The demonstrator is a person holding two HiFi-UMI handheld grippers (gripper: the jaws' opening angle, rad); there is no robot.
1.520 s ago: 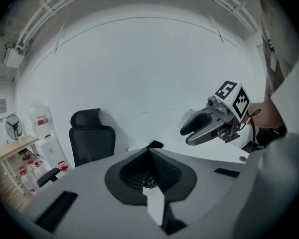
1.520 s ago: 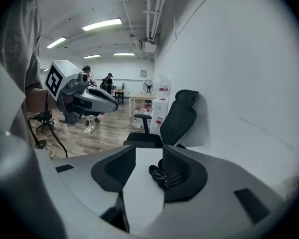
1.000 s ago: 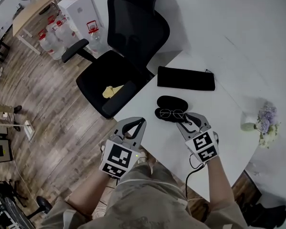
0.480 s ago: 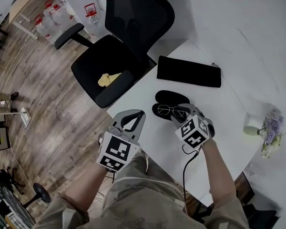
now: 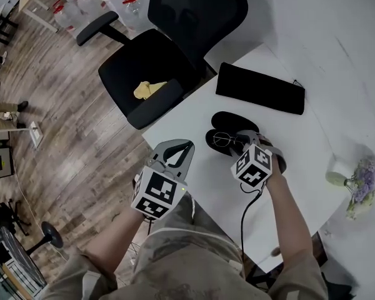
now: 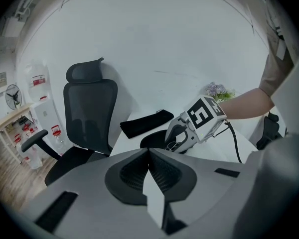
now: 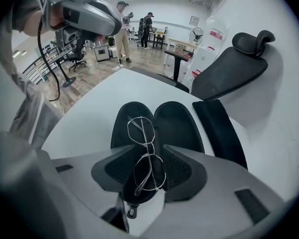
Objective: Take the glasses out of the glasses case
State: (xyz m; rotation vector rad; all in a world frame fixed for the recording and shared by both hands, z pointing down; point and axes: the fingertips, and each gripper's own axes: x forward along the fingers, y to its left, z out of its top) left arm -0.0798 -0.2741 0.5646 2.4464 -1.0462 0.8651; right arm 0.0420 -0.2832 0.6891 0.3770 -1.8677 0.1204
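Note:
A black glasses case lies open on the white table, with wire-rimmed glasses in its near half. In the right gripper view the glasses lie lengthwise in the case. My right gripper has its jaws drawn in against both sides of the near lens, over the case's near end. From the head view that right gripper is at the case's near side. My left gripper hangs shut and empty by the table's left edge, apart from the case. Its own view shows the left gripper with pads touching.
A flat black pouch lies beyond the case. A black office chair with a yellow item on its seat stands at the table's far-left corner. A small vase of flowers sits at the right. Wood floor lies left.
My right gripper has moved forward from the near table onto the case, and its jaws now flank the near lens. The left gripper has stayed about where it was.

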